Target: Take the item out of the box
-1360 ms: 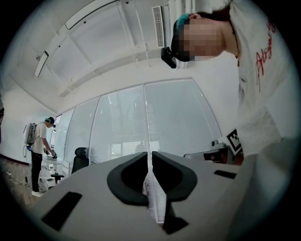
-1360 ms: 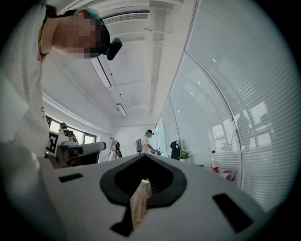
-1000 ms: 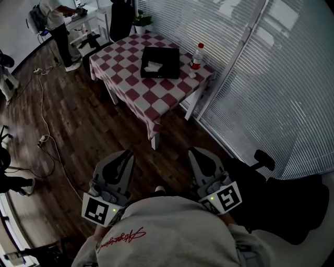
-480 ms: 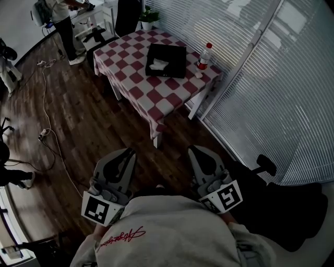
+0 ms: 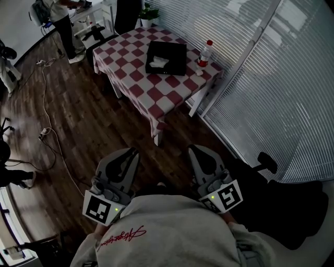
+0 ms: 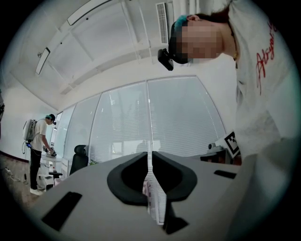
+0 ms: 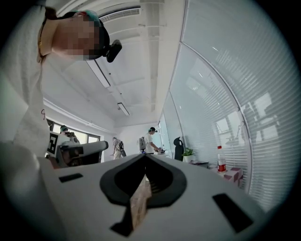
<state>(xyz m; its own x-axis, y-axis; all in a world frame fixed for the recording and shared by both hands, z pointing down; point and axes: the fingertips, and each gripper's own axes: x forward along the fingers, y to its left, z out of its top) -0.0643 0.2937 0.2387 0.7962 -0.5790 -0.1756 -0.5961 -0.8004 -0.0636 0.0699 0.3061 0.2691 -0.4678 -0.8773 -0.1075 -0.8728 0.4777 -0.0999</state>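
Grippers at waist.
You're holding left gripper (image 5: 129,153) and right gripper (image 5: 196,151) pointing forward, jaws closed and empty, box (image 5: 167,56) well ahead.

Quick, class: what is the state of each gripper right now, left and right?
Left gripper: closed, holding nothing.
Right gripper: closed, holding nothing.

The table (image 5: 156,96) stands at twelve o'clock from the left gripper (image 5: 130,154) and the right gripper (image 5: 196,151), which sit side by side. On the table lies the box (image 5: 177,52), with the item (image 5: 159,63) in it toward nine o'clock. The bottle (image 5: 206,53) stands on the table at the box's three o'clock, apart from it. A plant (image 5: 148,11) is behind the table at twelve o'clock, a person (image 5: 61,23) stands at its ten o'clock, and blinds (image 5: 271,94) run along its three o'clock side.
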